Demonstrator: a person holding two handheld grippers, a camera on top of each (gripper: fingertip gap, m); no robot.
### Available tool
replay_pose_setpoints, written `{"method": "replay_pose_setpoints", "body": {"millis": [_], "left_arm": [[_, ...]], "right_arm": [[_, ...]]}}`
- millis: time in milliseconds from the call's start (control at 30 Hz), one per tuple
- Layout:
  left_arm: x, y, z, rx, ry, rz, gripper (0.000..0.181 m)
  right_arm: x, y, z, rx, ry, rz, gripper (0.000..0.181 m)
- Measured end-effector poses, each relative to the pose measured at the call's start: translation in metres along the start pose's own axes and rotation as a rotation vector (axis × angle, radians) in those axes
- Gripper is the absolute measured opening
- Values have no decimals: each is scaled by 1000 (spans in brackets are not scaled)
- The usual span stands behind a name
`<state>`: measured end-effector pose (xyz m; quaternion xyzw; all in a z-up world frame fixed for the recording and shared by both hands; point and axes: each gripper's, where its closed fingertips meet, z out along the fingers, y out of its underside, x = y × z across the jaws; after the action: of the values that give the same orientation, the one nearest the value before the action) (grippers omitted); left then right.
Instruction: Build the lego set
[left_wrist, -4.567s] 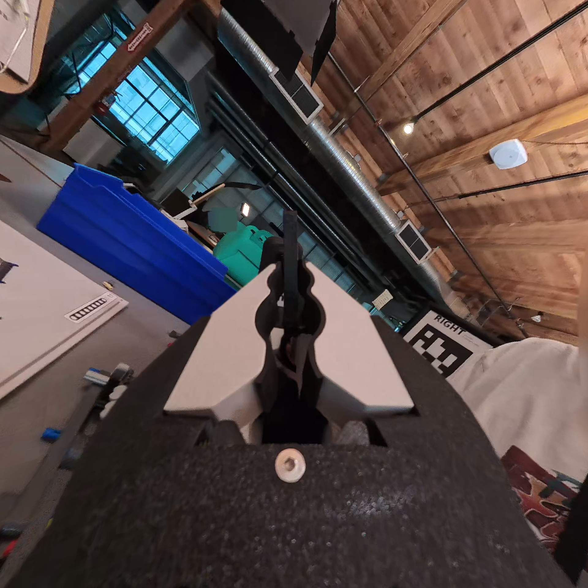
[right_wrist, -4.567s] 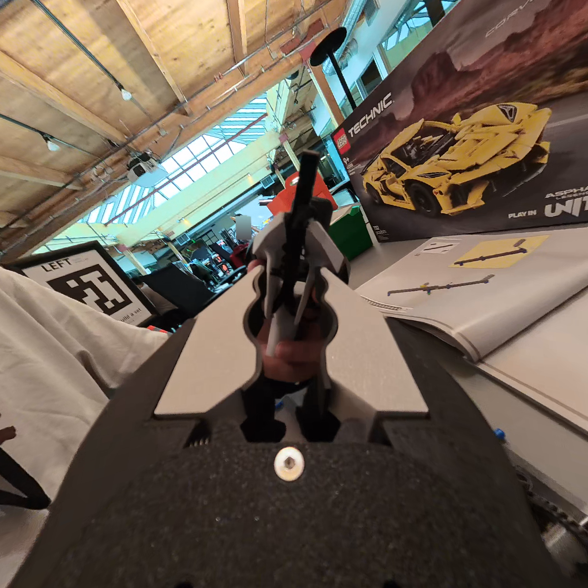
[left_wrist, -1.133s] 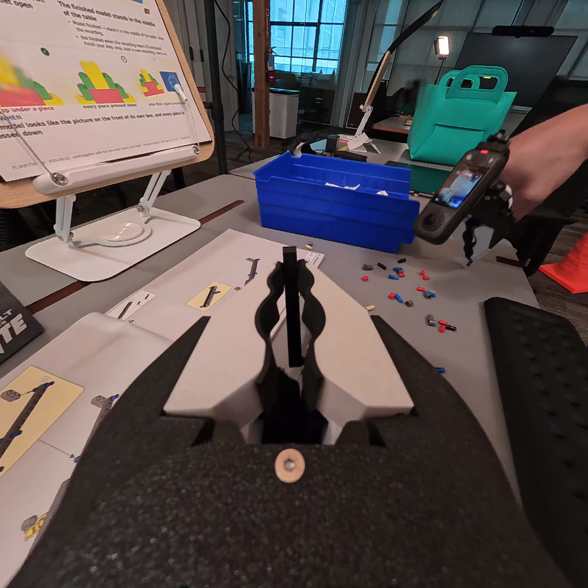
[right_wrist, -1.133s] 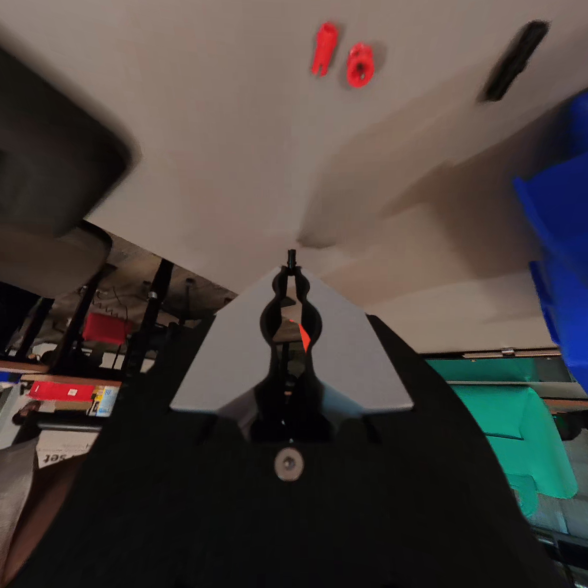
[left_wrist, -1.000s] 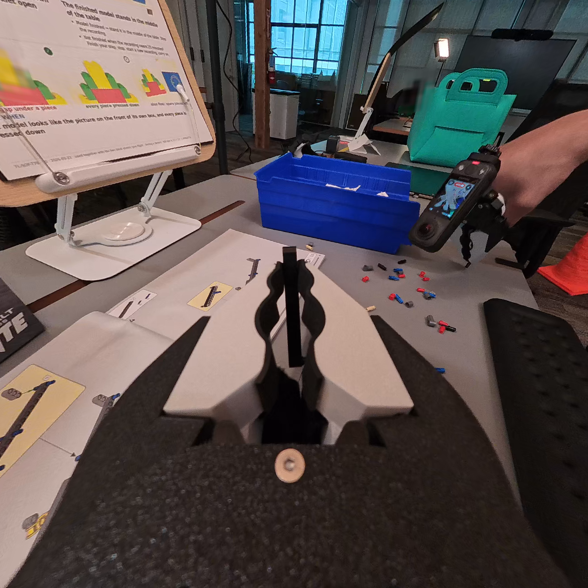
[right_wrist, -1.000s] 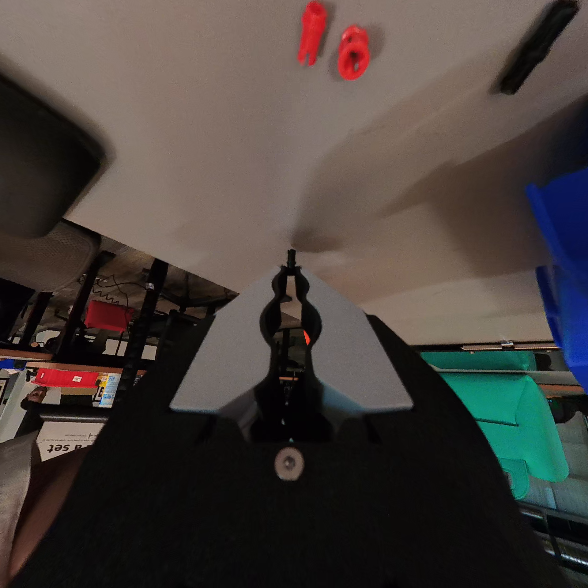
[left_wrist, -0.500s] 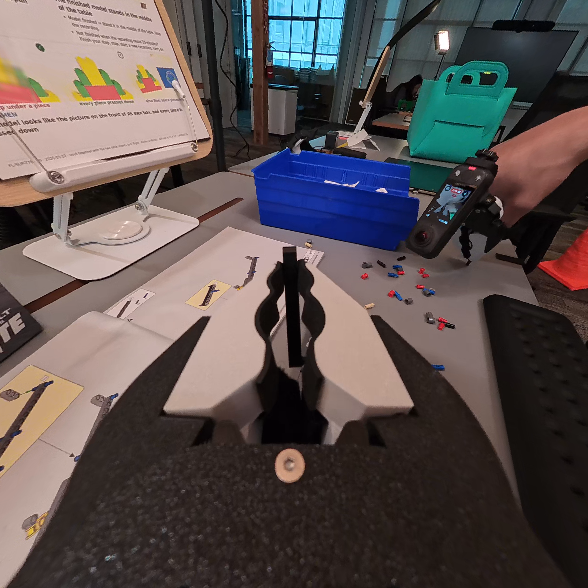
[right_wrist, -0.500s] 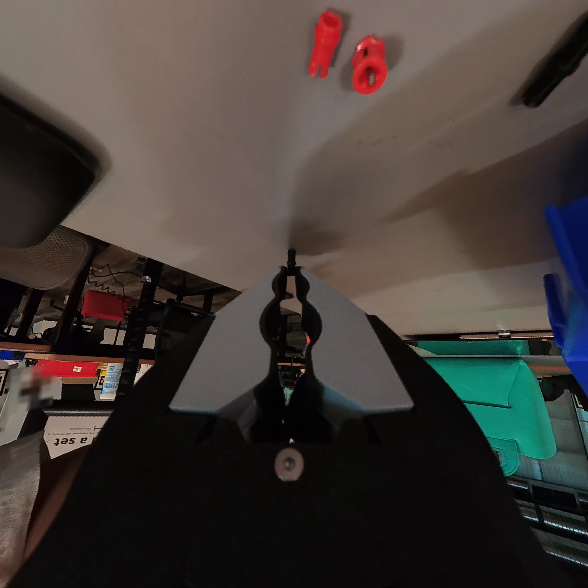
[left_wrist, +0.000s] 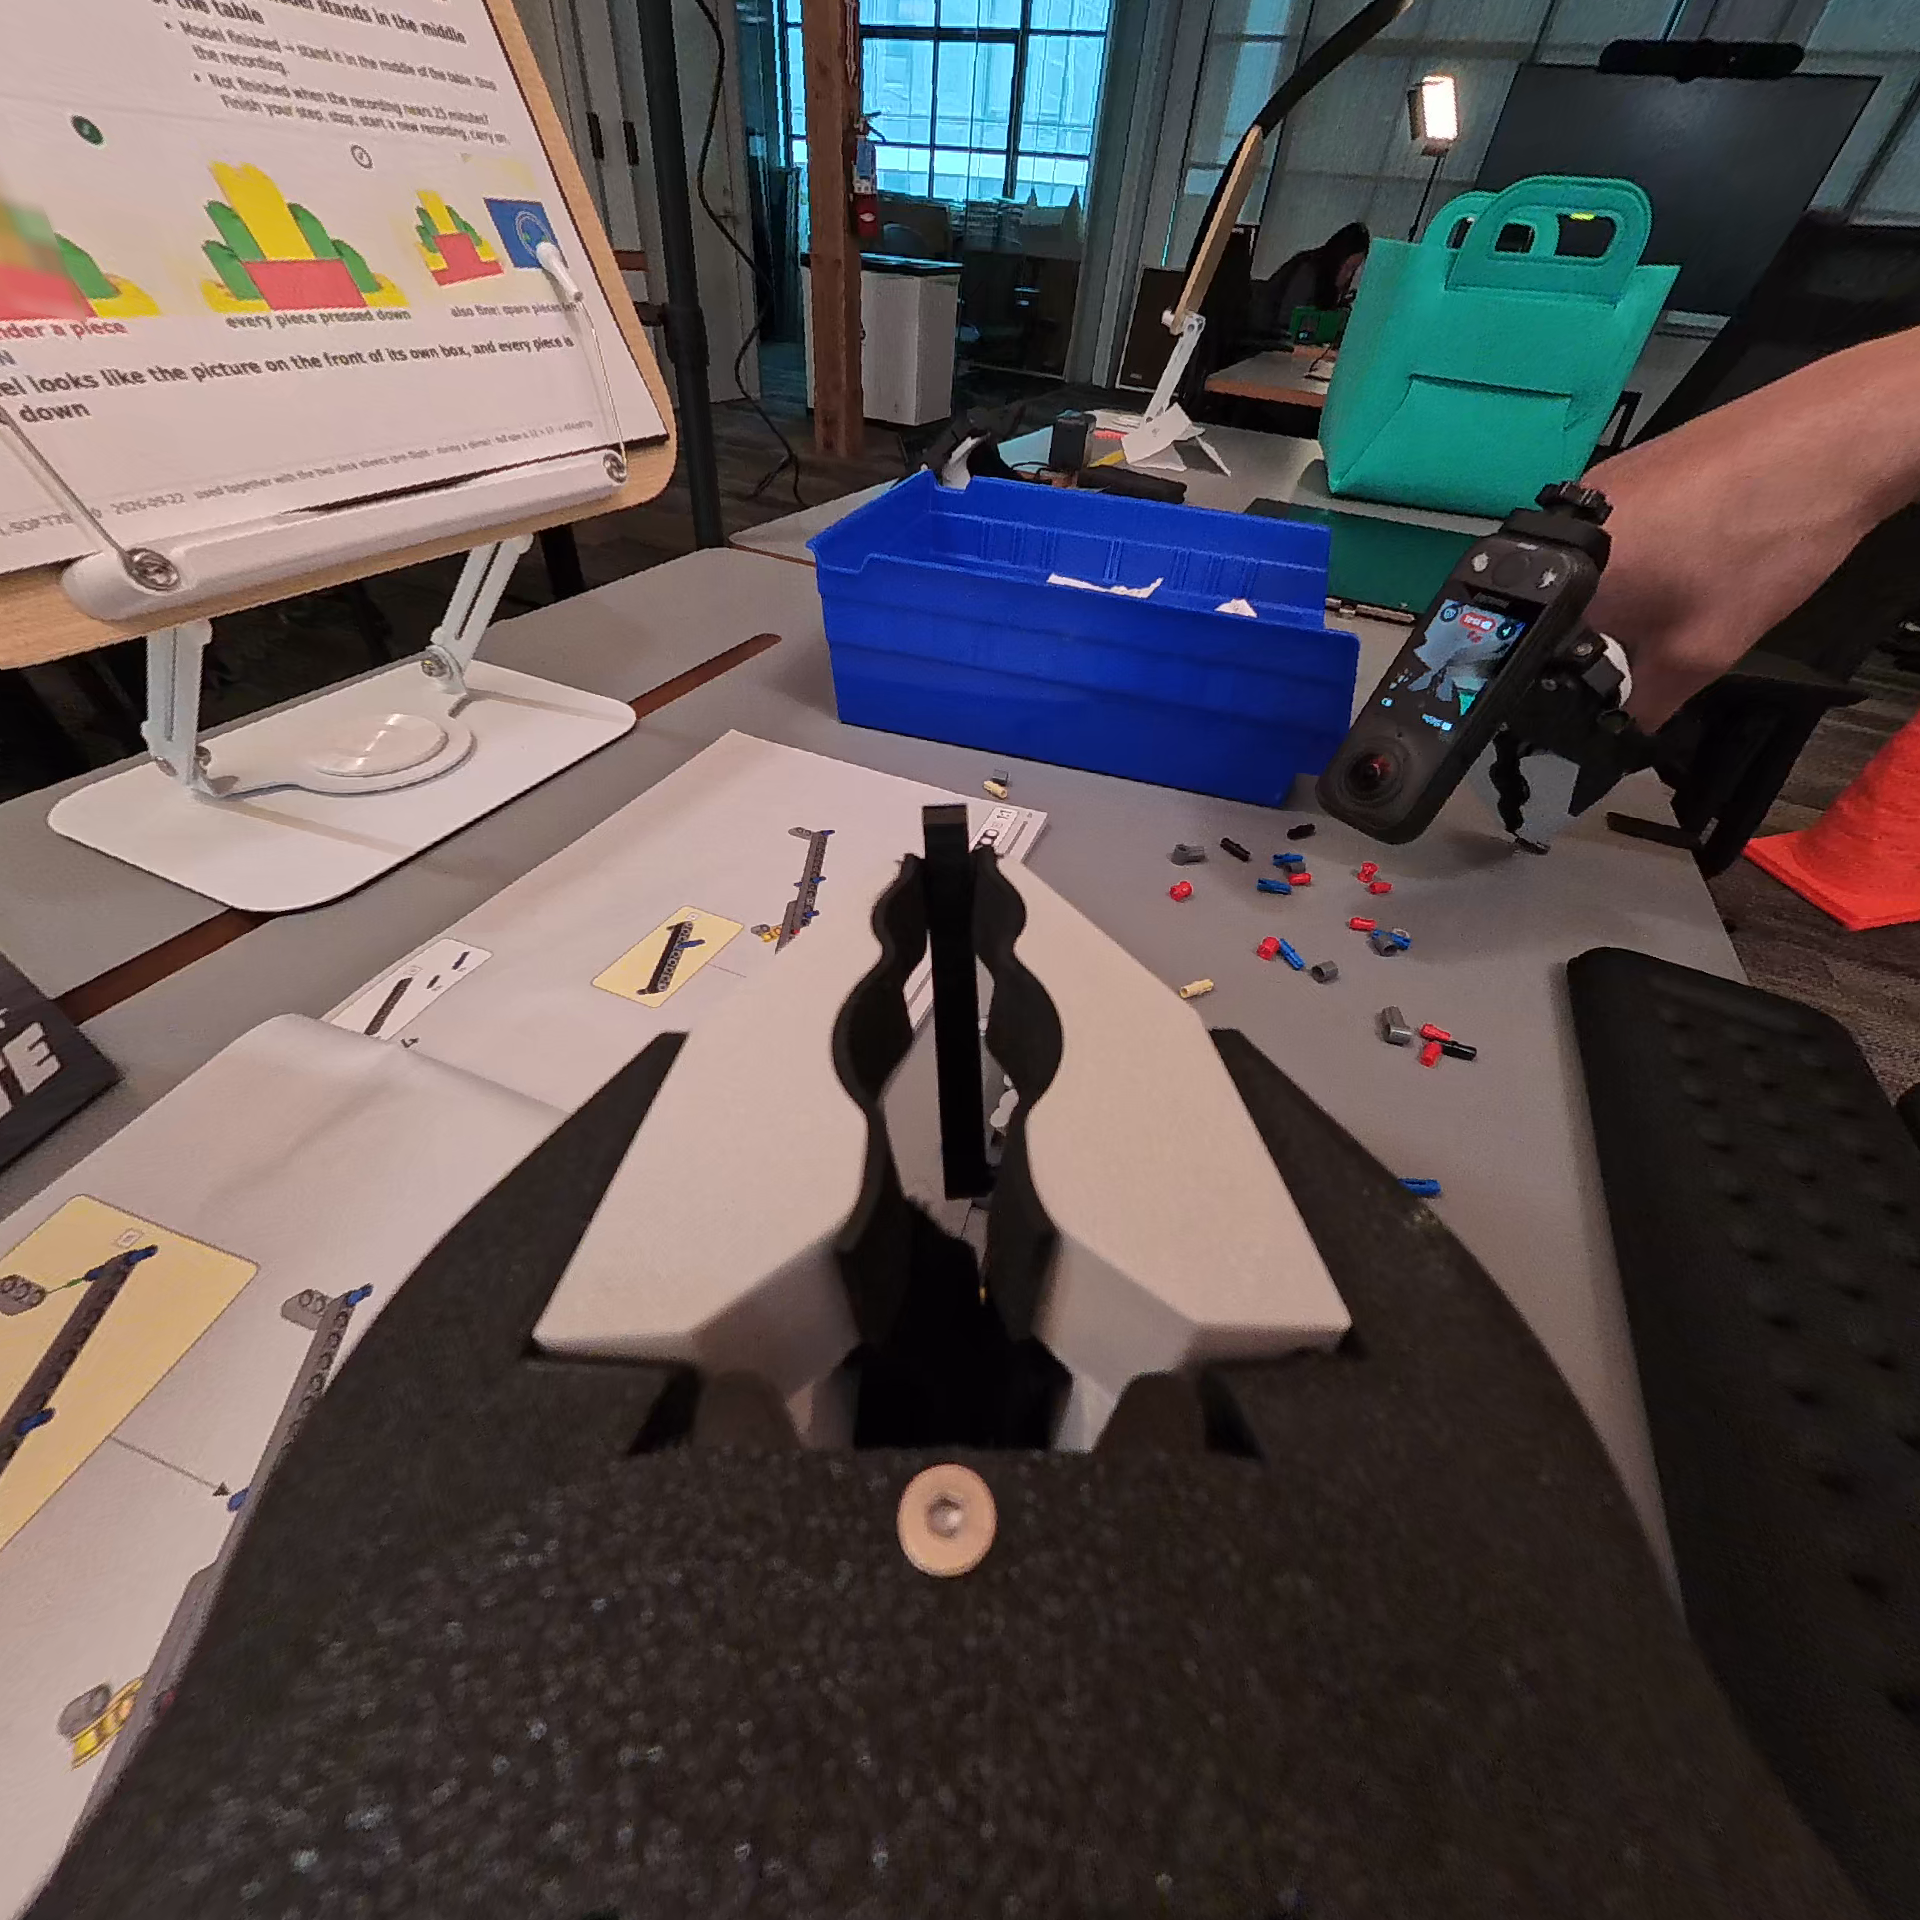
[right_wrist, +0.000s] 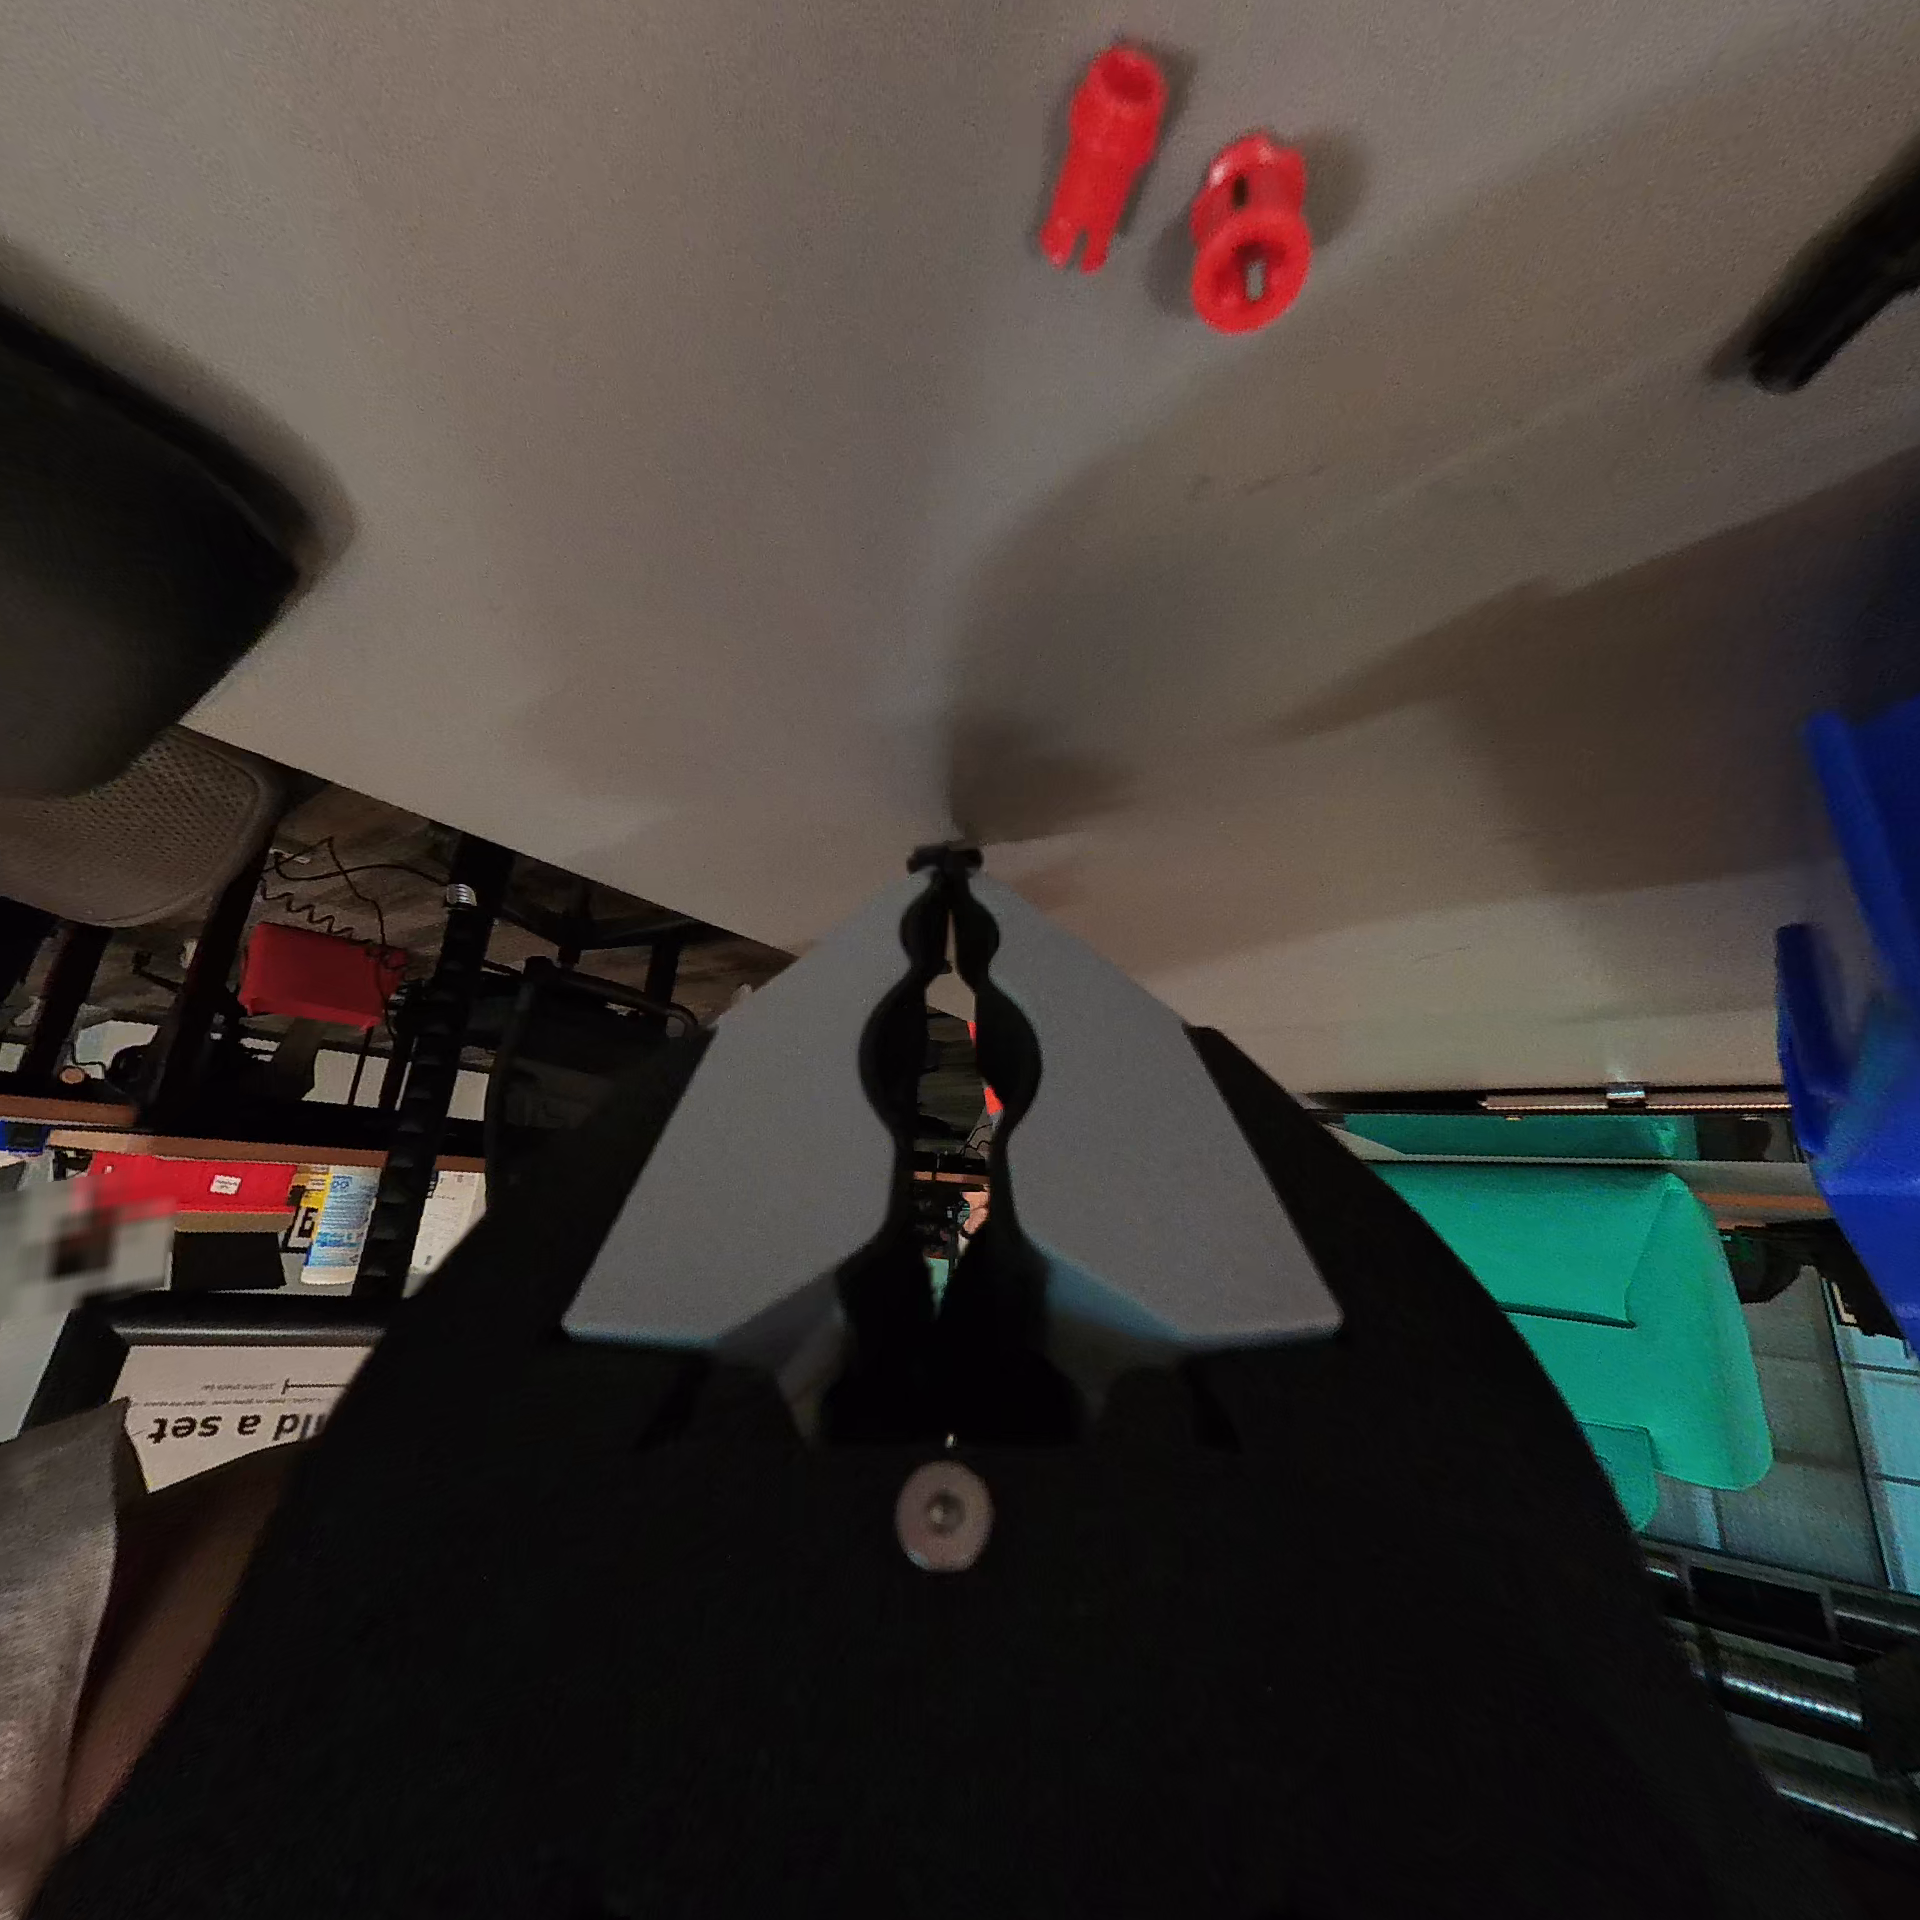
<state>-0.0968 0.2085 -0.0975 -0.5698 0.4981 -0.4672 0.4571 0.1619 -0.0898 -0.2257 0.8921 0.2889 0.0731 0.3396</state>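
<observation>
Already the right gripper (right_wrist: 943, 883) has its fingers pinched on a tiny black plastic pin (right_wrist: 943, 858), tip-down and touching the grey bench (right_wrist: 623, 468) near its far edge. Across the bench, well apart, the left gripper (left_wrist: 951, 914) clamps a long black plastic beam (left_wrist: 954, 997) edge-on, long axis pointing forward along its fingers, over the open instruction booklet (left_wrist: 665, 883). Likely the pin travels to the beam.

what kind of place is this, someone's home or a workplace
Likely a shared workshop or office, not a home: a grey work table with a blue parts bin, an instruction sheet on a stand, and more desks and large industrial windows behind.
</observation>
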Motion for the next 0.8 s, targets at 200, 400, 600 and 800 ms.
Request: {"method": "replay_pose_setpoints", "body": {"millis": [200,400,600,800], "left_arm": [[-1,0,-1,-1,-4,8,7],[0,-2,-2,2,0,5,6],[5,4,3,-20,11,18,7],[9,8,6,-27,25,8,7]], "right_arm": [[3,2,-9,100,13,11,0],[-2,-5,-26,733,-68,165,12],[-9,-10,-16,1190,-171,510,25],[-9,-11,-7,1378,-6,780,14]]}}
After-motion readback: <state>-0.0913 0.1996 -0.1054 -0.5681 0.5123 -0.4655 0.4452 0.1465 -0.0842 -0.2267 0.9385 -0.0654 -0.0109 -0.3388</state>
